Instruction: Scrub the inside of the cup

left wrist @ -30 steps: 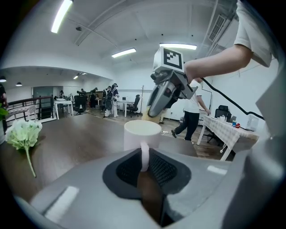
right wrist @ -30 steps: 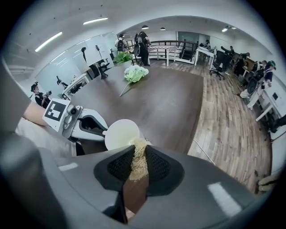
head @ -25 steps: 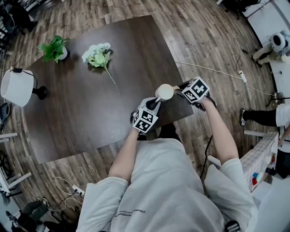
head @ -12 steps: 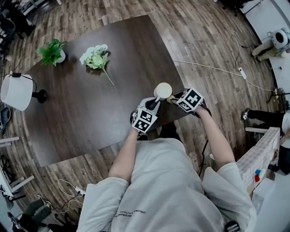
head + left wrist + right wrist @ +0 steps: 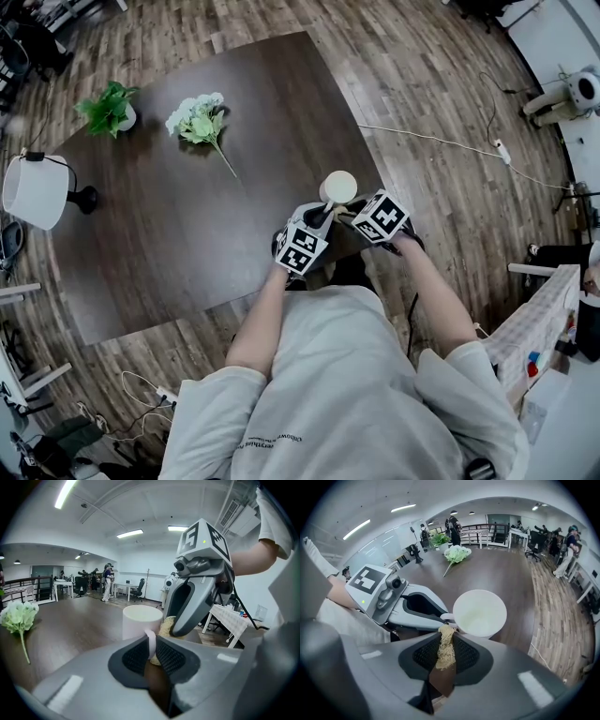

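A white cup (image 5: 338,187) is held above the near edge of the dark table (image 5: 187,225). My left gripper (image 5: 317,214) is shut on the cup's handle (image 5: 150,644), and the cup (image 5: 141,622) stands upright just beyond its jaws. My right gripper (image 5: 351,212) is shut on a tan fibrous scrubber (image 5: 445,645). The scrubber's tip lies beside the rim of the cup (image 5: 480,612), next to the handle, outside the empty white interior. In the left gripper view the scrubber (image 5: 167,626) shows behind the cup, under the right gripper (image 5: 180,631).
A bunch of white flowers (image 5: 200,116) lies at the table's far side, a small potted plant (image 5: 110,103) to its left. A white lamp (image 5: 36,190) stands at the left edge. A cable (image 5: 441,142) runs over the wooden floor on the right.
My right gripper has moved left, closer to the cup and the left gripper. The cup and left gripper have stayed nearly still.
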The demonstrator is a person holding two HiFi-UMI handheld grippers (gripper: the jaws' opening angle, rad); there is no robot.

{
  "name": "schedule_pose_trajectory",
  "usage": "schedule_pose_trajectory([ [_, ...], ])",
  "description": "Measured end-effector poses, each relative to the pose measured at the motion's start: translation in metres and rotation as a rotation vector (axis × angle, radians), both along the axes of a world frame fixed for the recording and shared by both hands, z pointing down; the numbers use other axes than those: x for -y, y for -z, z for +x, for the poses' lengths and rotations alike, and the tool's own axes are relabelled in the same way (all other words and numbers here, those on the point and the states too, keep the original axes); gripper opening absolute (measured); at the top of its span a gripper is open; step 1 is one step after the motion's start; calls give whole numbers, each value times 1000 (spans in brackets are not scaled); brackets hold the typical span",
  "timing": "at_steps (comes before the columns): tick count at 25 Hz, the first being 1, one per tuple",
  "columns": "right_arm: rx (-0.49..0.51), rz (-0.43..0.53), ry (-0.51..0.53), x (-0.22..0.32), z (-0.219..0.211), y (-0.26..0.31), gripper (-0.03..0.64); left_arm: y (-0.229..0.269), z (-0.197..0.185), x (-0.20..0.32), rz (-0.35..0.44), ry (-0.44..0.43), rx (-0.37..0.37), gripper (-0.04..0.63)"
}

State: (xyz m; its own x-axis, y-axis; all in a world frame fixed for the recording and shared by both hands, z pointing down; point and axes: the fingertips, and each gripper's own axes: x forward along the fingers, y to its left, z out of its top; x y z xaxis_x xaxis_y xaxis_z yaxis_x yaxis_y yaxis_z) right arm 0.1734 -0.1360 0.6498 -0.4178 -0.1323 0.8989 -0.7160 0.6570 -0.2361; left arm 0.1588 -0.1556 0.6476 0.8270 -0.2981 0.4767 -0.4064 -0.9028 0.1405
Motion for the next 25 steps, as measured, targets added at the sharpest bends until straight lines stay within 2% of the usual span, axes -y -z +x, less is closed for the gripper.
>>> schedule_pose_trajectory([
  [2,-17,7,0,1,1,-1,92,1,1,1,0,-2,-3,48],
  [8,8,-50,-143,5,19,-7,94,-3,3,-4,-18,-18,-9,46],
  [20,-36,-59,-140,26,63,-3,95,0,-2,-2,-37,-24,-13,46],
  [25,-13,-78,-141,43,71,-2,94,0,-3,-2,-44,-46,-10,46],
])
